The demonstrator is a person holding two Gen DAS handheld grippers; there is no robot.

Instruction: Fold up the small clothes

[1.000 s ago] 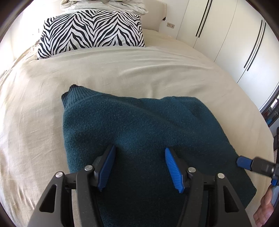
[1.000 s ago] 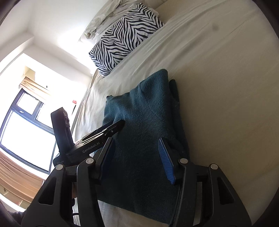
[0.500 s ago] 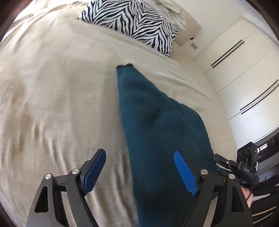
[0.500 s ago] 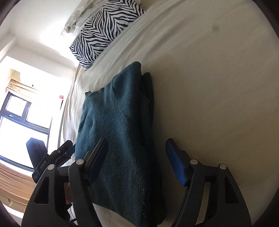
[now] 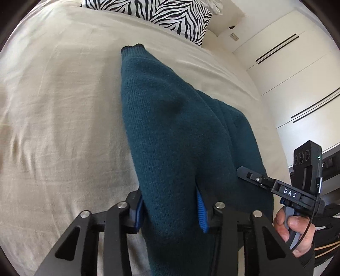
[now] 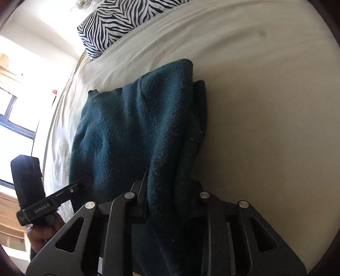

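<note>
My left tongs [image 5: 170, 210], spread a moment ago, are closing, pinching the teal sweater [image 5: 170, 131] lying on the bed [image 5: 63, 106] toward 12 o'clock; my right tongs [image 6: 167, 199] likewise close on its right edge, ready to lift a fold.

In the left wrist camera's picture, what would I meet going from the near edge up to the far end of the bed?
Left hand-held gripper, its jaws closing on the fabric → teal sweater → bare stretch of the beige sheet → zebra-striped pillow.
</note>
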